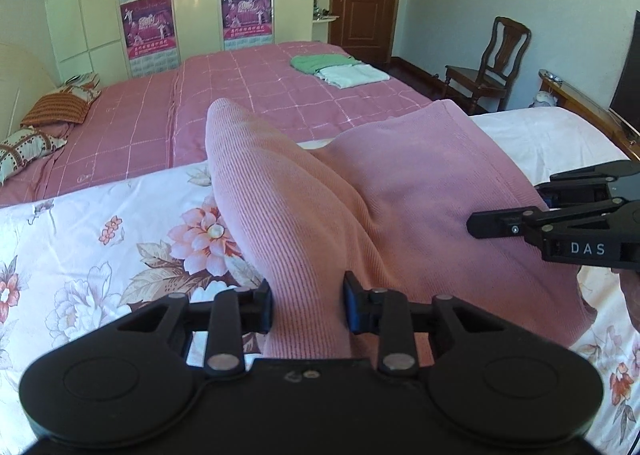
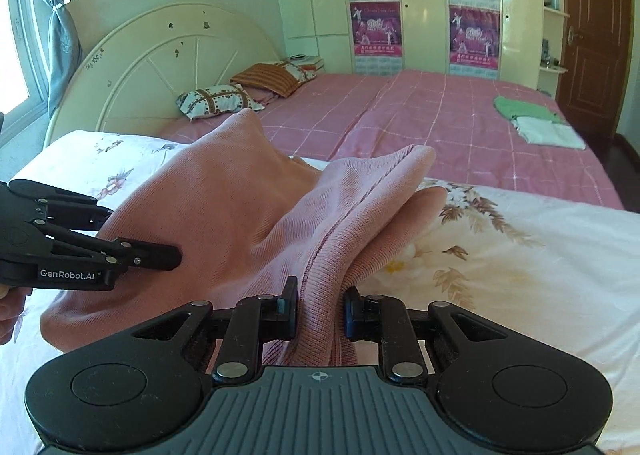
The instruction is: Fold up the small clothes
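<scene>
A pink ribbed knit garment [image 1: 360, 195] is lifted off the floral sheet [image 1: 100, 255], bunched between both grippers. My left gripper [image 1: 307, 303] is shut on one edge of it, the cloth filling the gap between its pads. My right gripper [image 2: 320, 309] is shut on another edge of the same garment [image 2: 240, 215], which rises in two peaks ahead of it. Each gripper shows in the other's view: the right one [image 1: 516, 211] at the right side, the left one [image 2: 132, 239] at the left side, both against the cloth.
A folded green garment [image 1: 320, 62] and a folded white one [image 1: 354, 75] lie on the pink checked bedspread [image 1: 240, 95] further back. Pillows [image 2: 224, 99] sit by the round headboard [image 2: 160, 63]. A wooden chair [image 1: 488, 67], a door and wardrobes stand beyond the bed.
</scene>
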Available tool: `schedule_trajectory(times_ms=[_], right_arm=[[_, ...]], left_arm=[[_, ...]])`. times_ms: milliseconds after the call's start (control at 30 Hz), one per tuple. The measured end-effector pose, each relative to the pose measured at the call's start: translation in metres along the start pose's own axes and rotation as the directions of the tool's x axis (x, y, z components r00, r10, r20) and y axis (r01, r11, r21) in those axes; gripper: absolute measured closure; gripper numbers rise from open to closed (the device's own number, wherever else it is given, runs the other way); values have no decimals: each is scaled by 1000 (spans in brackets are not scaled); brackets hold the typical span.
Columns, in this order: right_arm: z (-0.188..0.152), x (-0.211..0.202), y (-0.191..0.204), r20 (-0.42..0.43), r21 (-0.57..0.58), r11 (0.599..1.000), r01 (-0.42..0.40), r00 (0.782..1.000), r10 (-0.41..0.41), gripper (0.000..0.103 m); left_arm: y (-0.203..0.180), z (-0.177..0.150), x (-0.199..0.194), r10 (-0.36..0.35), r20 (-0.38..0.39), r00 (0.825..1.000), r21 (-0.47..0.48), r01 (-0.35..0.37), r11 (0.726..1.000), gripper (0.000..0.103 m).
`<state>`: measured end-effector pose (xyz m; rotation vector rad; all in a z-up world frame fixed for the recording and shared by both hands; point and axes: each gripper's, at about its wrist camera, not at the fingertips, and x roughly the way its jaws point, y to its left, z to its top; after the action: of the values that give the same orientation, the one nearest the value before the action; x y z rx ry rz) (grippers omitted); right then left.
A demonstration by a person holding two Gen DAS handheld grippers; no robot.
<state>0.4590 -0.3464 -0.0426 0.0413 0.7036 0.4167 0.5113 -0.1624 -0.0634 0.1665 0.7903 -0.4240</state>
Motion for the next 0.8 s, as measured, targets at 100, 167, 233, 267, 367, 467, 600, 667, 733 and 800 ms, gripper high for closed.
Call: schedule_trajectory(times_ms=[100, 167, 233, 267, 367, 467, 600, 667, 733, 800], right_arm=[[2, -12, 13, 10, -22, 1000, 22, 1000, -22, 83], [4, -18, 26, 14, -42, 999, 34, 999, -34, 83], [7, -20, 41, 16, -57, 997, 43, 999, -42, 83], [9, -20, 50, 18, -62, 997, 45, 999, -44, 83], [12, -16, 81, 18, -68, 997, 36, 999, -34, 83], [17, -6, 120, 15, -84, 996, 12, 1000, -11, 83], [22, 14, 176, 10, -95, 995, -25, 1000, 26, 83], [24, 26, 200, 5, -97, 994, -45, 999, 45, 83], [26, 38, 226, -1, -102, 993, -65, 998, 65, 83], [28, 52, 248, -9, -105, 991, -81, 997, 81, 83]], left_arm=[[5, -4, -11, -17, 18, 1000, 11, 17, 1000, 73], [13, -9, -21, -24, 25, 999, 8, 24, 1000, 73], [26, -15, -33, -27, 30, 999, 7, 27, 1000, 73], [33, -19, -40, -24, 31, 999, 8, 24, 1000, 73], [60, -32, -65, -9, 34, 999, 6, 9, 1000, 73], [92, -45, -89, 12, 33, 999, -1, -12, 1000, 73], [135, -64, -120, 49, 31, 998, -9, -48, 999, 73], [156, -74, -133, 67, 26, 997, -22, -67, 998, 73], [178, -85, -143, 80, 19, 997, -37, -79, 996, 73], [196, -94, -150, 90, 8, 996, -51, -89, 995, 73]])
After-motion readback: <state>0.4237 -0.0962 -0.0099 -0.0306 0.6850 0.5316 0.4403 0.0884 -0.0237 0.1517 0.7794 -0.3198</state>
